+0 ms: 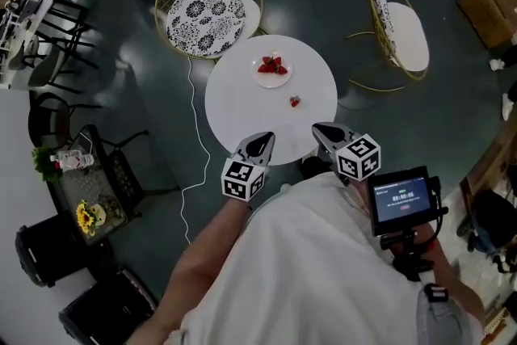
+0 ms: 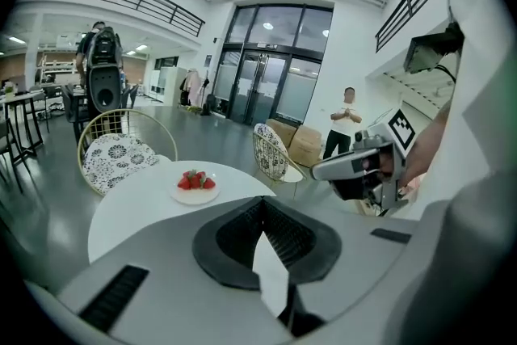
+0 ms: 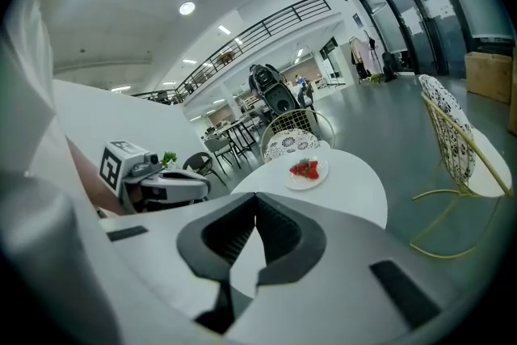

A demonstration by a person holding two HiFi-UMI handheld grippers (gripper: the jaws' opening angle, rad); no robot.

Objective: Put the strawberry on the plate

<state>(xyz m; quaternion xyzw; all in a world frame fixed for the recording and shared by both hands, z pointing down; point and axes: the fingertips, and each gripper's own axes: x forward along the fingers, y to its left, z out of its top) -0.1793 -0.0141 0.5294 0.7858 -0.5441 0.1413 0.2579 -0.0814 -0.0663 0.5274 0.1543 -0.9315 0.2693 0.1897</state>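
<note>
A white plate [image 1: 272, 75] holding several strawberries [image 1: 272, 65] sits on the far part of a round white table [image 1: 234, 101]. One loose strawberry [image 1: 295, 101] lies on the table nearer me, right of centre. My left gripper [image 1: 260, 143] hovers at the table's near edge, shut and empty. My right gripper [image 1: 325, 132] is beside it, also shut and empty, just short of the loose strawberry. In the left gripper view the plate [image 2: 195, 193] is ahead of the left gripper [image 2: 263, 199]. The right gripper view shows the plate [image 3: 306, 176] beyond the right gripper [image 3: 254, 194]. The loose strawberry is hidden in both gripper views.
A wire chair with a patterned cushion [image 1: 205, 12] stands behind the table on the left, and another wire chair [image 1: 400, 32] on the right. A white cable [image 1: 192, 174] runs across the floor. A low side table with flowers [image 1: 90, 210] is at the left. A person [image 2: 346, 119] stands far off.
</note>
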